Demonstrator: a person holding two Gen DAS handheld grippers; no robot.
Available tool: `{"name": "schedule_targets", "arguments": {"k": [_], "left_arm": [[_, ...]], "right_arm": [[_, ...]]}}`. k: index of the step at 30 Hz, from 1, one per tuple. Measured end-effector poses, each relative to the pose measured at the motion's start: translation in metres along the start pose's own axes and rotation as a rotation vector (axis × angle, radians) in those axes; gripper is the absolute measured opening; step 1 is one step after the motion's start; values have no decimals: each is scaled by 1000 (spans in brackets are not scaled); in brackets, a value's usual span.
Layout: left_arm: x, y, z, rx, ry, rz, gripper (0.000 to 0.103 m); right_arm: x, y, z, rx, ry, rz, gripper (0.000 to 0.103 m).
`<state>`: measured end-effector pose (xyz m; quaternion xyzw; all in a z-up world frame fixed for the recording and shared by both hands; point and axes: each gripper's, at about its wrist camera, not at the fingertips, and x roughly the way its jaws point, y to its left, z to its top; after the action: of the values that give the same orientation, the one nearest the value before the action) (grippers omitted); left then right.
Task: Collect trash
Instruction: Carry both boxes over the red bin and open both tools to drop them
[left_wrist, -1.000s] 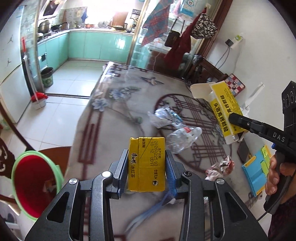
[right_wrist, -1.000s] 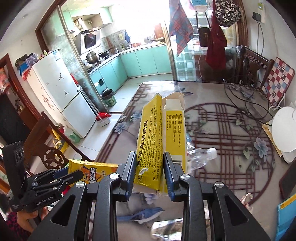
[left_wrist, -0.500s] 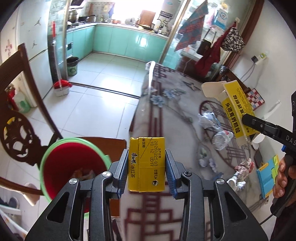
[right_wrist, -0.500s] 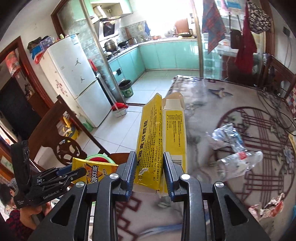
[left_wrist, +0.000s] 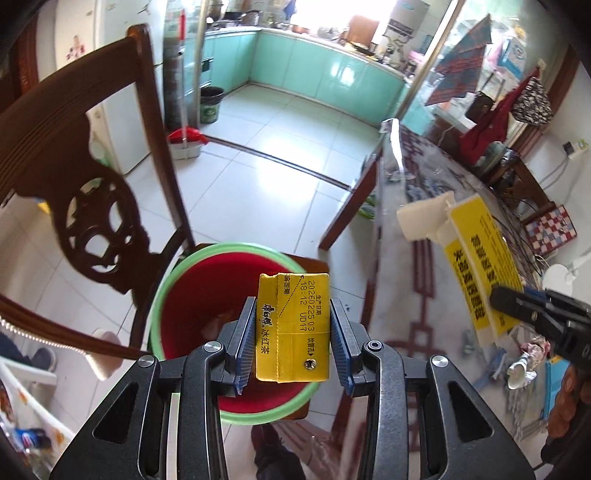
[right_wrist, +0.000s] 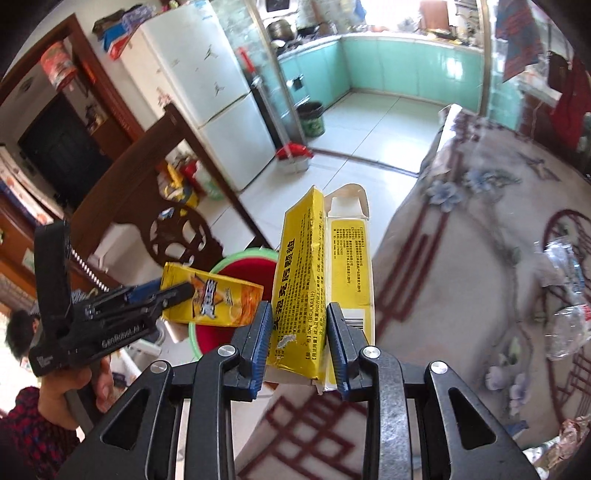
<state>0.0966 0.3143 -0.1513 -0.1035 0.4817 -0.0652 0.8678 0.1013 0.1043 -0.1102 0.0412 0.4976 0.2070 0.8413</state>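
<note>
Gripping a small yellow drink carton (left_wrist: 293, 326) printed with black date stamps, the left tool (left_wrist: 293, 341) is closed on its two sides, blue pads pressed flat against the cardboard. The carton hangs directly over the open mouth of a red plastic bucket with a pale green rim (left_wrist: 162, 295), which stands on the seat of a dark carved wooden chair (left_wrist: 92, 206). In the right wrist view the same carton (right_wrist: 212, 299) shows its orange-and-yellow face, held out over the bucket (right_wrist: 236, 258) by the left tool (right_wrist: 173, 293), with the person's hand (right_wrist: 74, 391) wrapped round its black handle.

The right tool (right_wrist: 299, 347) is closed on a tall, flattened yellow-and-white cardboard box (right_wrist: 317, 280) with black lettering, its white top flap open. This box is held up off the table, near the table's edge and beside the bucket; from the left wrist view it (left_wrist: 476, 258) appears to the right, clamped by the right tool (left_wrist: 517, 299).

Further out on the table with a floral, red-patterned covering (right_wrist: 461, 258) lie a crushed clear plastic bottle (right_wrist: 569, 325) and crumpled wrappers (right_wrist: 576, 432). Beyond are a white tiled floor (left_wrist: 258, 155), turquoise kitchen cabinets (left_wrist: 325, 74), a white fridge (right_wrist: 214, 96) and a small dark bin (right_wrist: 312, 118).
</note>
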Motion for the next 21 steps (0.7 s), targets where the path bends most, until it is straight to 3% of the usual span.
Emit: {"name": "schedule_targets", "arguments": {"k": [11,21], "left_arm": [[14,32,3,-40,32,64,35],[22,46,8,-88,29,98,36]], "right_arm": [[62,34,-7,-55,124,59,27],[75,48,3,-95,119,78,33]]}}
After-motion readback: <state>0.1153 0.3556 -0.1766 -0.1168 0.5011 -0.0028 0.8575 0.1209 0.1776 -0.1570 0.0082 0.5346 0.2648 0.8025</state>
